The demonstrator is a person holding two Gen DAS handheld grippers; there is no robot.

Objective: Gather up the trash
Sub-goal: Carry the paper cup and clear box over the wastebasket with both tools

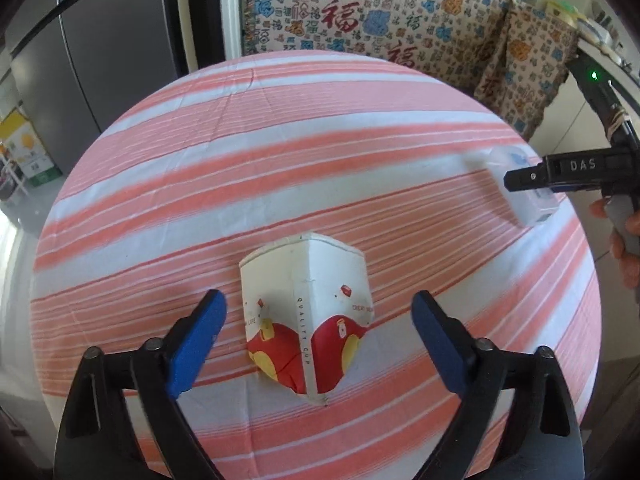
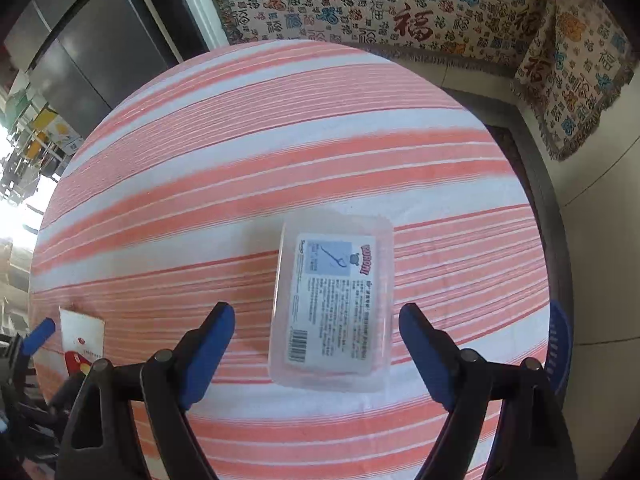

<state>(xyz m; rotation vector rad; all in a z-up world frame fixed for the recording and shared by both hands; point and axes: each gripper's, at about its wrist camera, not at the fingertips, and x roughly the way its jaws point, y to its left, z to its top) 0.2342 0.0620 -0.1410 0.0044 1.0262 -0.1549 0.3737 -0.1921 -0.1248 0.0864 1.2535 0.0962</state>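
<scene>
Left gripper (image 1: 318,316) fingers stand spread, clear of the flattened paper cup (image 1: 306,316) lying between them on the striped counter (image 1: 240,168). Right gripper (image 2: 316,326) fingers likewise spread, the clear plastic box (image 2: 334,300) flat between them, untouched.

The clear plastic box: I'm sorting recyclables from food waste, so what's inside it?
Through the plastic box, only the striped tablecloth beneath shows; it looks empty. The printed label on top covers the middle, so anything small there stays unseen.
</scene>
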